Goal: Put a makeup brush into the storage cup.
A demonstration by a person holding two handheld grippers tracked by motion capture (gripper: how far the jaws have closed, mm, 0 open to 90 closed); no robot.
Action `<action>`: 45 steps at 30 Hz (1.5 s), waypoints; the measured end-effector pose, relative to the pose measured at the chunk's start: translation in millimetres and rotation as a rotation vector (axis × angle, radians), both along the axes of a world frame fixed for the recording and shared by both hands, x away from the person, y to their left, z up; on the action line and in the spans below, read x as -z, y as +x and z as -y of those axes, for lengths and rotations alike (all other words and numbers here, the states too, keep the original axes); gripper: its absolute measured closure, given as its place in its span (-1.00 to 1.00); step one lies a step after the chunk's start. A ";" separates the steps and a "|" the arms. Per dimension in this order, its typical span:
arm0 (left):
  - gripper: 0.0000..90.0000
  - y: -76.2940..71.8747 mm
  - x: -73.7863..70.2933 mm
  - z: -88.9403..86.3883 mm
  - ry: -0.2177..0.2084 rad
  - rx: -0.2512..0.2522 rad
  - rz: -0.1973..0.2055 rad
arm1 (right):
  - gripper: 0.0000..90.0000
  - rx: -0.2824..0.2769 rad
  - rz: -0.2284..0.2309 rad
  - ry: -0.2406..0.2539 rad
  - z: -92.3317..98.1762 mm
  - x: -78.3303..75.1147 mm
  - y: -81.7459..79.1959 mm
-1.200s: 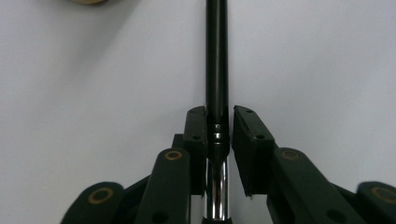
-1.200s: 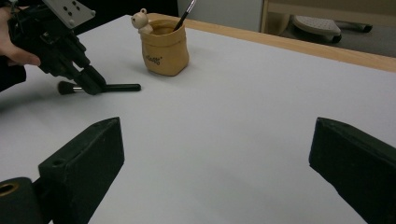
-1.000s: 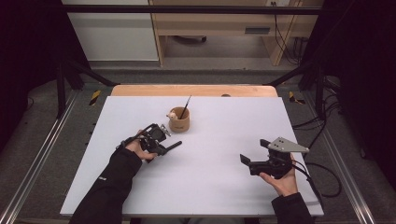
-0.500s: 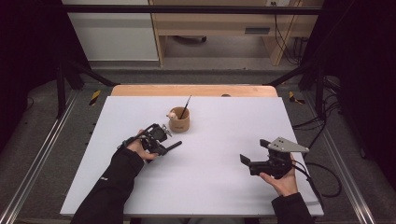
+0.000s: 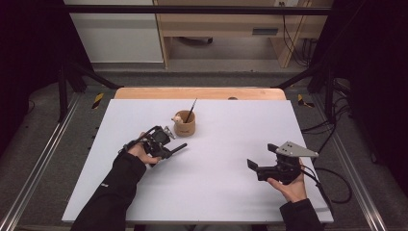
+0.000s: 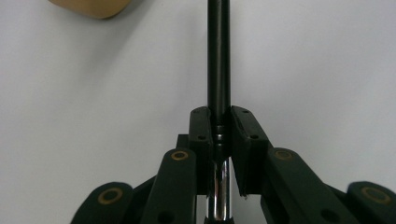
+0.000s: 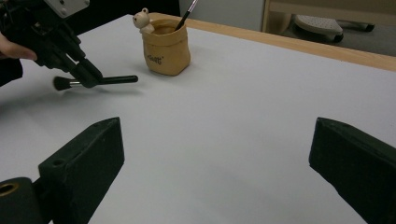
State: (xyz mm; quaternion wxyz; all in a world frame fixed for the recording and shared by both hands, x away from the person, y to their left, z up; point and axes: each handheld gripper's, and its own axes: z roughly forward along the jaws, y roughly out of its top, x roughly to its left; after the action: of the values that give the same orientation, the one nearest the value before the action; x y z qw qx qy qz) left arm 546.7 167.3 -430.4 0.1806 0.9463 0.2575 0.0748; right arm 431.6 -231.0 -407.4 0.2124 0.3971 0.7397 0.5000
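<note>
On the near right of the white worktop [image 5: 207,192], the right hand-held gripper [image 5: 252,165] rests with jaws wide apart, empty. Left of centre, the left hand-held gripper [image 5: 179,147] clamps a black makeup brush [image 7: 95,80]. Just beyond stands a tan bear-topped cup [image 5: 184,123], then the wooden far edge [image 5: 199,93], grey floor [image 5: 231,72] and a wooden bench [image 5: 226,21]

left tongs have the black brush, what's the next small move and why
Probably lift the makeup brush and tip it upright toward the tan holder. The left tongs are shut on its handle where black meets the metal ferrule, it lies nearly level just above the table, and the holder, with one thin brush already in it, stands close by.
</note>
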 end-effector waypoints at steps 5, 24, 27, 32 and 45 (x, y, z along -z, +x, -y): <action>0.75 -6.4 -5.8 0.0 -0.006 0.013 0.012 | -0.92 -0.003 0.001 -0.006 -0.1 0.0 0.1; 0.75 -45.3 -35.5 1.1 -0.139 0.093 0.106 | -0.90 -0.022 0.025 -0.038 -12.4 -11.7 0.9; 0.74 -50.6 -38.6 2.6 -0.150 0.106 0.120 | -0.90 -0.028 0.029 -0.052 -15.9 -16.0 1.7; 0.75 -58.1 -42.7 7.5 -0.180 0.126 0.130 | -0.89 -0.040 0.034 -0.081 -23.3 -24.0 2.9; 0.75 -70.9 -48.8 28.1 -0.210 0.202 0.132 | -0.88 -0.093 0.055 -0.161 -41.7 -39.1 2.9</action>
State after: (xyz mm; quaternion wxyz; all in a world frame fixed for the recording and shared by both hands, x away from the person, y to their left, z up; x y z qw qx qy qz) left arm 475.7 139.2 -381.6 0.3020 0.9362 0.1549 0.0911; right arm 434.6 -189.3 -368.3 0.2404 0.3302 0.7890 0.4591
